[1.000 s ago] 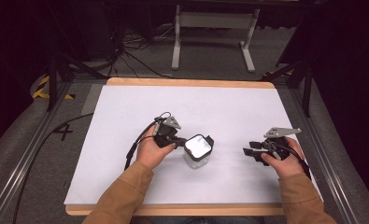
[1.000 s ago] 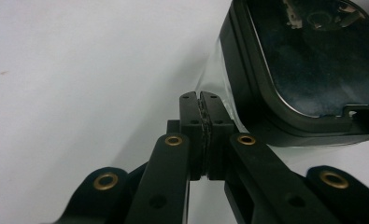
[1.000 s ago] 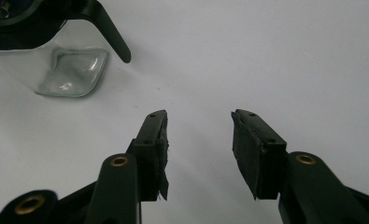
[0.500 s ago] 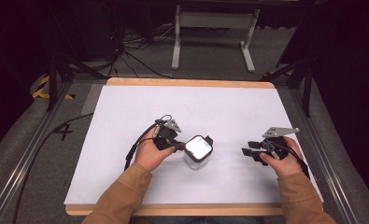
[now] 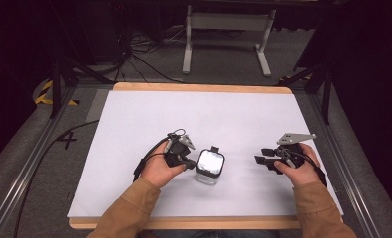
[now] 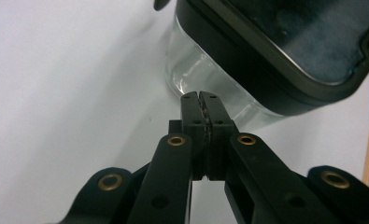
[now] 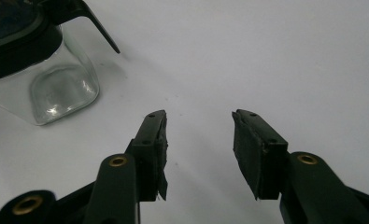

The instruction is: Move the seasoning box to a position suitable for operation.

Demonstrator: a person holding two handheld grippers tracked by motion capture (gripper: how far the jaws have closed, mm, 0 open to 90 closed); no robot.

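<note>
A clear square container (image 5: pixel 210 167) with a black lid stands upright on the white tabletop (image 5: pixel 203 119), near the middle of its front half. My left gripper (image 5: pixel 189 161) is shut with nothing between its jaws. In the left gripper view its tips (image 6: pixel 201 96) sit right against the container's clear wall (image 6: pixel 196 70), just under the lid (image 6: pixel 285 42); I cannot tell whether they touch. My right gripper (image 5: pixel 259 161) is open and empty, a short way to the container's right, pointing toward it. In the right gripper view the gripper (image 7: pixel 198 119) hovers over bare table, with the container (image 7: pixel 56 88) at upper left.
The table has a wooden rim (image 5: pixel 198 88) at the far edge and along the front. Metal rails (image 5: pixel 30 163) run down both sides. A stand's legs (image 5: pixel 226 22) and cables lie on the floor behind the table.
The left hand and its gripper have drifted slightly toward the near edge, and the container seems to have shifted with them. The right hand has stayed still.
</note>
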